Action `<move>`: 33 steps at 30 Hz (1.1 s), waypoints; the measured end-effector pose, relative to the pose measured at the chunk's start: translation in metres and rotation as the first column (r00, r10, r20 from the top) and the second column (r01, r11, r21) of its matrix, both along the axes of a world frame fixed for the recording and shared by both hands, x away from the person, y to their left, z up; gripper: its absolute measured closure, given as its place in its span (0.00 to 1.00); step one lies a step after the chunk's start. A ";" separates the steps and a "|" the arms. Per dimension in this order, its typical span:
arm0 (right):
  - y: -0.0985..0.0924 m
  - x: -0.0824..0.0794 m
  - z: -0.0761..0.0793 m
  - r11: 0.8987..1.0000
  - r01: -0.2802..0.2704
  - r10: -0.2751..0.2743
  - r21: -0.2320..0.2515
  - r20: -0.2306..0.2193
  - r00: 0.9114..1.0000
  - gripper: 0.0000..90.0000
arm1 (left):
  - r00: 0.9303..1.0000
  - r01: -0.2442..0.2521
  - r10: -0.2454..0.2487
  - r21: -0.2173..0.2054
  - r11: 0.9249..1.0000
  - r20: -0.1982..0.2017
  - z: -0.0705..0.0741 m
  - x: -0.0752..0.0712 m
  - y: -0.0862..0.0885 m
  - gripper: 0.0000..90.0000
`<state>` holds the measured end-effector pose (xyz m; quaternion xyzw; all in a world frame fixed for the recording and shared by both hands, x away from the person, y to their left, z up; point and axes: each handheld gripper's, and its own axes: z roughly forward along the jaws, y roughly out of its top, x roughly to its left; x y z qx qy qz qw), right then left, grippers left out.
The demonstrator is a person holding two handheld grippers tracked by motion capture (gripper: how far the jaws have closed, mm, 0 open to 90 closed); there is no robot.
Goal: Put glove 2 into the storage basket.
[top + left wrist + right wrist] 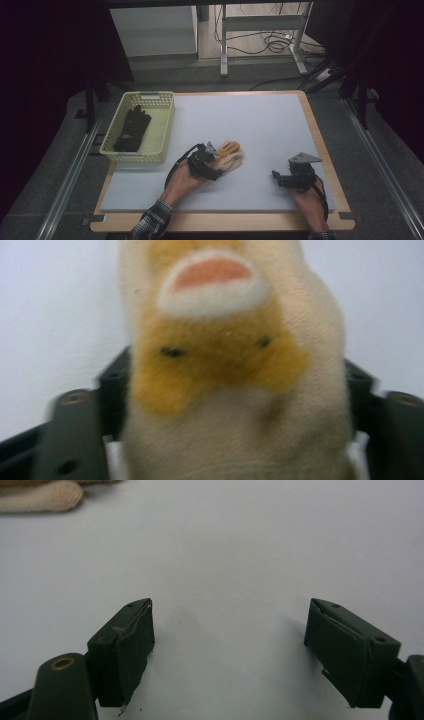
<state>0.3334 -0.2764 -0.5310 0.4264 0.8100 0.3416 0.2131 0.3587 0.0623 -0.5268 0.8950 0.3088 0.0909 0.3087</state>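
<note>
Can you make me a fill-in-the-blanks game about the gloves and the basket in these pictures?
1. The black glove lies inside the yellow ____.
2. The cream and orange glove sits between the jaws of the ____ gripper.
3. The right gripper has its jaws ____, with nothing between them.

Missing words: basket; left; open

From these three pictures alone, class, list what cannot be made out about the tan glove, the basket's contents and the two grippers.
- Tan glove: left gripper view, blurred and cut off by the edges; its whole shape is unclear.
- Left gripper: high view, its jaw tips are hidden by its own body, and the glove covers them in its own view, so contact is uncertain.
- Black glove in the yellow basket: high view, too small for detail.
- Right gripper: open, nothing hidden.
</note>
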 end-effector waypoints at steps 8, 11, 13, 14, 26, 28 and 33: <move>0.000 0.000 0.000 1.000 -0.001 0.001 -0.001 0.001 1.000 0.22 | 0.999 -0.032 0.032 -0.009 0.999 -0.026 0.005 -0.003 0.000 0.62; 0.000 0.000 0.000 1.000 0.000 0.000 0.000 0.000 1.000 0.22 | 0.998 -0.052 0.052 -0.026 0.998 -0.037 0.011 -0.001 0.005 0.63; 0.000 0.000 0.000 1.000 0.000 0.000 0.000 0.000 1.000 0.22 | 0.997 -0.070 0.068 -0.048 0.996 -0.045 0.017 0.000 0.009 0.63; 0.000 0.000 0.000 1.000 -0.001 0.001 0.000 0.001 1.000 0.22 | 0.996 -0.074 0.072 -0.051 0.996 -0.044 0.019 0.001 0.011 0.63; 0.000 0.000 0.000 1.000 0.000 0.000 0.000 0.000 1.000 0.22 | 0.983 -0.182 0.182 -0.044 0.982 -0.015 0.063 0.018 0.043 0.62; 0.000 0.000 0.000 1.000 0.001 -0.001 0.000 0.000 1.000 0.22 | 0.979 -0.204 0.204 -0.041 0.978 -0.002 0.071 0.021 0.050 0.62; 0.000 0.000 0.000 1.000 0.000 0.000 0.000 0.000 1.000 0.22 | 0.966 -0.256 0.257 -0.028 0.966 0.021 0.086 0.030 0.069 0.62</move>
